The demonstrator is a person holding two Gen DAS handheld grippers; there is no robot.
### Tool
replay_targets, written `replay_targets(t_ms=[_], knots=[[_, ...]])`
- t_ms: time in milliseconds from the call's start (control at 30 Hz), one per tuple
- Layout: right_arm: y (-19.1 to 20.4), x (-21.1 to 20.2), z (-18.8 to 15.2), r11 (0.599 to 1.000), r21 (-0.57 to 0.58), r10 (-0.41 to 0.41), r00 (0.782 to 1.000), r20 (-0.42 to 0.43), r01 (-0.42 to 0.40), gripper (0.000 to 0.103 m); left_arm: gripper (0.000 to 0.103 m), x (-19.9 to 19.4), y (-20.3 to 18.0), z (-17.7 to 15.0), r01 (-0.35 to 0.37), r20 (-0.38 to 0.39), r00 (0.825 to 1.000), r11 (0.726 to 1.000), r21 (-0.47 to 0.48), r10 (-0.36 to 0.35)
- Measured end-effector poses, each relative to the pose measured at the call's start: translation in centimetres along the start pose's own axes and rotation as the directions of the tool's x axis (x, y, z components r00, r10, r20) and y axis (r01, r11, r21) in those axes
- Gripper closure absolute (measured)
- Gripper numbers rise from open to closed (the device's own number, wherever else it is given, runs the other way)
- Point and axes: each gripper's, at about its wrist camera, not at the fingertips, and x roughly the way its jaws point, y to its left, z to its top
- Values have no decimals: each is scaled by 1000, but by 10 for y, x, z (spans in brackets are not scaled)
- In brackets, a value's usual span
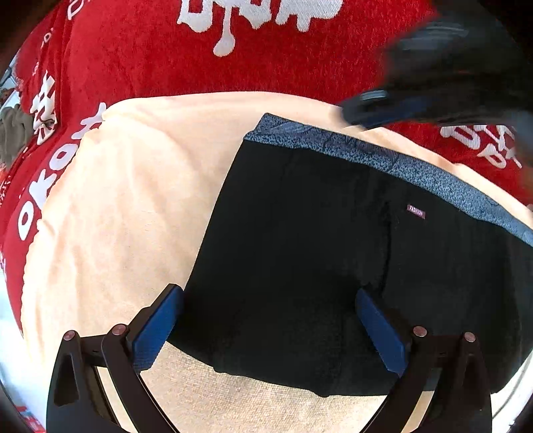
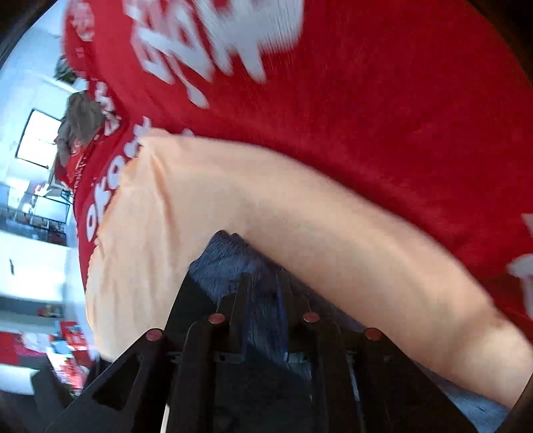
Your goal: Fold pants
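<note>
The black pants (image 1: 333, 249) are shown lying flat on a peach towel (image 1: 133, 216), apparently folded at least once. The left tongs (image 1: 269, 319) are held released over the lower hem; the right tongs (image 2: 263, 289) are clenched on the grey waistband (image 2: 230, 256), so a further fold is judged to remain.

A pale peach towel (image 1: 133, 206) lies spread under and ahead of the left gripper, reaching out to its left. Beyond it, a red cloth (image 1: 140, 60) with white lettering (image 1: 260, 16) covers the far surface and wraps round to the left. From the right gripper's view the same peach towel (image 2: 299, 206) runs across ahead, the red cloth (image 2: 399, 116) beyond it. Far left of that gripper a brown garment (image 2: 80, 120) sits heaped at the cloth's edge, near a bright window (image 2: 38, 138) in a white room.
</note>
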Motion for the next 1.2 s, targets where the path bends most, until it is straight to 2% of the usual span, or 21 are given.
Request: replay_targets(t_ms=[67,133,200,267,367,433,533,600,700,800,900,967,1000,1100,1200], knots=[[-12,-21,-17,1000,8,-25,1000,4,25,87,0,2,0,-1,-1,-2,1000,1000,-1,1],[-37,-34,-35,996,81,-48,999,-5,49,87,0,3,0,0,-2,-1,1000,1000,-1,2],[-76,-26,-49,976,205,-63,996,-66,75,87,0,2,-2,-2,-10,6,1000,1000,7,10],[-112,-10,-63,937,326,-90,988,-123,126,88,0,-1,-14,-9,-18,8,1000,1000,22,18],[-144,-35,-83,869,487,-84,996,-20,83,87,0,-3,-17,-6,-33,-19,999,999,21,33],[-146,-58,-97,864,496,-100,995,13,81,84,0,-7,-18,0,-59,-36,998,998,29,60],[-138,-92,-130,882,464,-109,994,24,85,83,0,-17,-34,2,-77,-50,996,996,48,79],[-136,-110,-158,884,448,-153,988,8,133,83,0,-30,-49,2,-48,-37,998,997,59,51],[-136,-134,-200,869,441,-240,970,-25,226,83,0,-48,-95,-3,24,-28,999,991,133,-20],[-135,-145,-227,850,431,-315,948,-41,302,83,0,-51,-154,-20,108,-65,993,966,236,-95],[-146,-150,-258,831,421,-355,929,-101,363,84,0,-45,-203,-42,153,-108,986,938,311,-125],[-147,-155,-274,836,429,-347,935,-67,341,84,0,-40,-221,-58,116,-119,990,933,340,-79],[-146,-156,-277,838,424,-352,934,-63,345,84,0,-41,-221,-61,102,-102,992,940,327,-72],[-141,-161,-288,842,414,-357,933,-55,346,83,0,-43,-218,-61,107,-128,989,944,312,-70],[-142,-161,-302,836,456,-314,948,-57,305,83,0,-48,-224,-63,71,-118,993,929,364,-30]])
